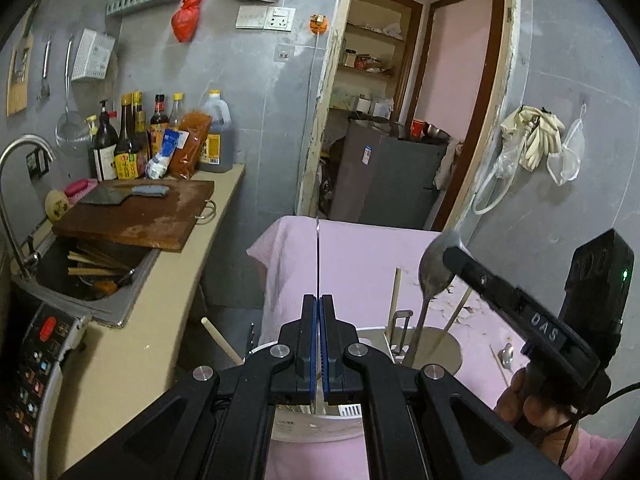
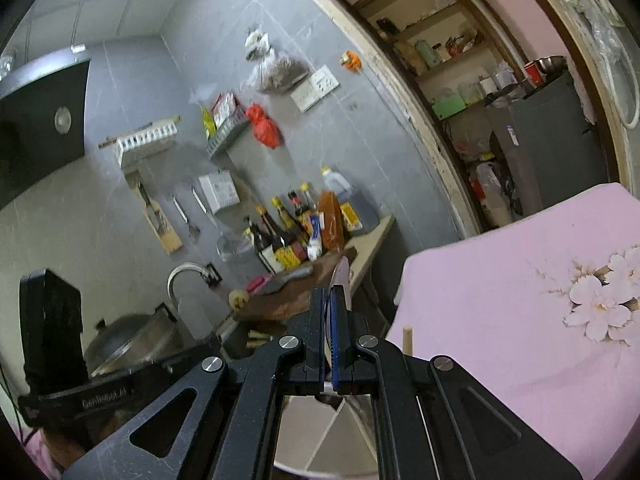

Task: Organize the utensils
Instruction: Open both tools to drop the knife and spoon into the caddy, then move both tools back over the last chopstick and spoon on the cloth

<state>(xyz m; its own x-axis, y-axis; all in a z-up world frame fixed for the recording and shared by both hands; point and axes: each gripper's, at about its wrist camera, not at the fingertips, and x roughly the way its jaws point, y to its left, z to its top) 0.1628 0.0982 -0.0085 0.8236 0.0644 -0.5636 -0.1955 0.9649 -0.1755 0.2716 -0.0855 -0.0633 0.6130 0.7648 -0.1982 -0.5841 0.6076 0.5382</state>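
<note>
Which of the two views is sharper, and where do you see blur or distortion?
Left wrist view: sharp; fisheye bends the door frame, and the left gripper and spoon read crisply. Right wrist view: softer, tilted; bottles smeared, right gripper slightly blurred.

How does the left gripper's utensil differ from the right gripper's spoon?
The utensil in the left gripper shows only a thin edge; the spoon in the right gripper shows its broad bowl. The utensil stands straight up from the fingers; the spoon leans, handle slanting down toward the round holder. Both are metal, clamped by shut fingers.
</note>
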